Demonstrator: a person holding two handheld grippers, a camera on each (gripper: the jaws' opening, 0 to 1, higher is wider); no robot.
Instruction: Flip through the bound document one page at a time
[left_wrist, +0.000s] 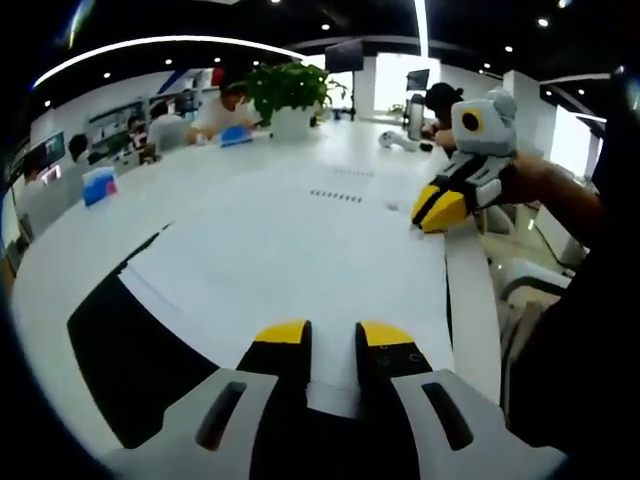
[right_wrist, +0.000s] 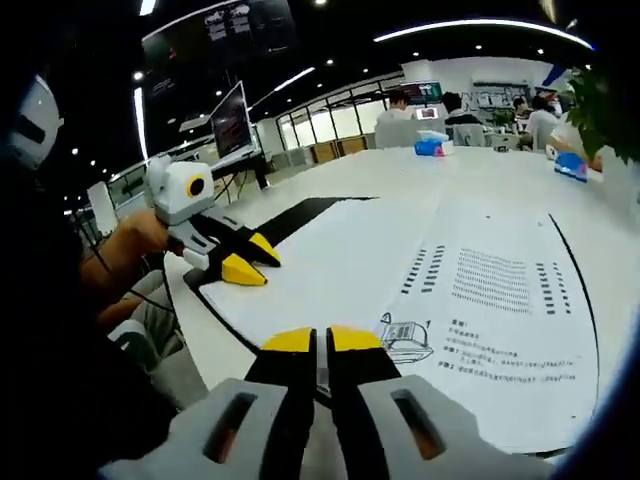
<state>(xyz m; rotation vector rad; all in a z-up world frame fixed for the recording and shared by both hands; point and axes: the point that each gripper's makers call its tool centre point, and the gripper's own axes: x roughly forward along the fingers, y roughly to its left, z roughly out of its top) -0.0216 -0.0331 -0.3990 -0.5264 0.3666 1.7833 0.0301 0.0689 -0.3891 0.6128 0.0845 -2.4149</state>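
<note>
The bound document (right_wrist: 420, 290) lies open on a white table (left_wrist: 200, 180), its white pages (left_wrist: 300, 260) resting on a black backing (left_wrist: 130, 350). One page carries printed rows and a small drawing (right_wrist: 405, 338). My left gripper (left_wrist: 334, 332) sits low at one edge of the pages, jaws apart, with white paper showing in the gap. It also appears as the left gripper (right_wrist: 252, 260) by the black border, held by a hand. My right gripper (right_wrist: 322, 339) has its yellow tips nearly together at the opposite page edge; from across, the right gripper (left_wrist: 438, 208) touches a page corner.
A potted plant (left_wrist: 290, 95) stands at the table's far end, with blue boxes (left_wrist: 98, 185) nearby and seated people beyond. A monitor (right_wrist: 232, 120) stands at the back left. A chair (left_wrist: 530, 285) sits beside the table edge.
</note>
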